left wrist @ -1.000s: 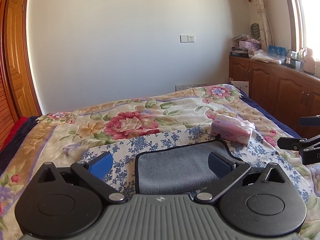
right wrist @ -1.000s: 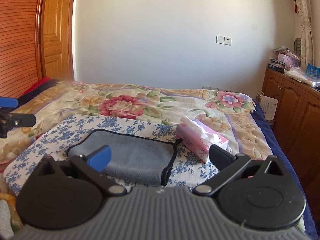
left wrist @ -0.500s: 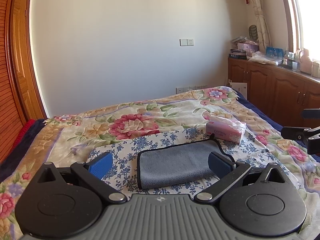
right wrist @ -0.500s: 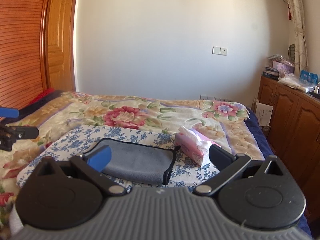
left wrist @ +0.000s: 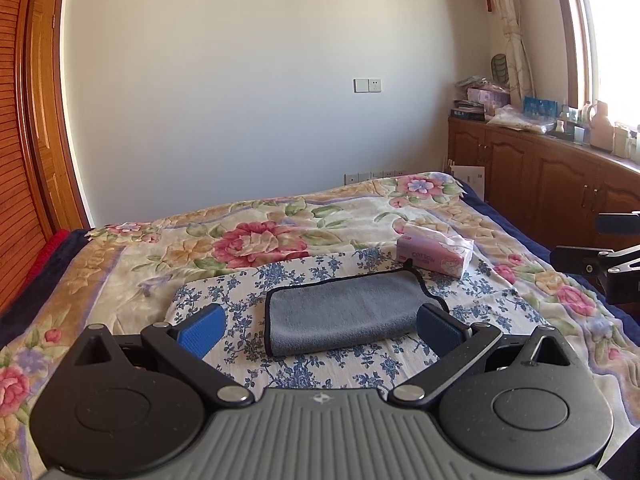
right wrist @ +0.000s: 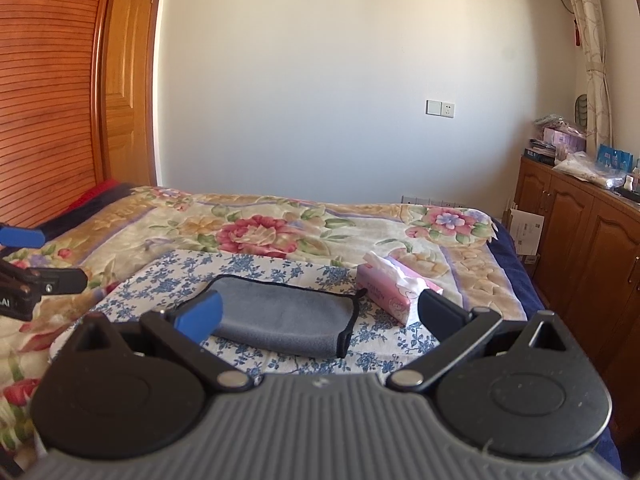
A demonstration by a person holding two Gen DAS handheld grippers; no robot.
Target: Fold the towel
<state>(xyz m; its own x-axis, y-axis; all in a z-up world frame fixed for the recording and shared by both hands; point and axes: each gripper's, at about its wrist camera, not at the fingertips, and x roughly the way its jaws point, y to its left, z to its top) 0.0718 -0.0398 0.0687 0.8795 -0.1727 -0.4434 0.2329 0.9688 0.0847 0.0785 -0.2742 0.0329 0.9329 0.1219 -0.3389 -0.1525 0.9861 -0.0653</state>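
A grey towel (left wrist: 344, 314) with black trim lies folded into a rectangle on a blue-flowered white cloth (left wrist: 240, 292) on the bed. It also shows in the right wrist view (right wrist: 288, 316). My left gripper (left wrist: 320, 328) is open and empty, held above and in front of the towel, apart from it. My right gripper (right wrist: 316, 314) is open and empty, also held back from the towel. The right gripper's fingers (left wrist: 592, 260) show at the right edge of the left wrist view, and the left gripper's fingers (right wrist: 40, 280) at the left edge of the right wrist view.
A pink tissue pack (left wrist: 434, 254) lies just right of the towel, and shows in the right wrist view (right wrist: 394, 294). A floral bedspread (left wrist: 256, 240) covers the bed. Wooden cabinets (left wrist: 540, 184) stand along the right wall. A wooden door (right wrist: 128, 80) is at the left.
Both grippers have pulled back and risen from the towel, which now looks smaller and farther. The towel stays folded and still. Both grippers stay open.
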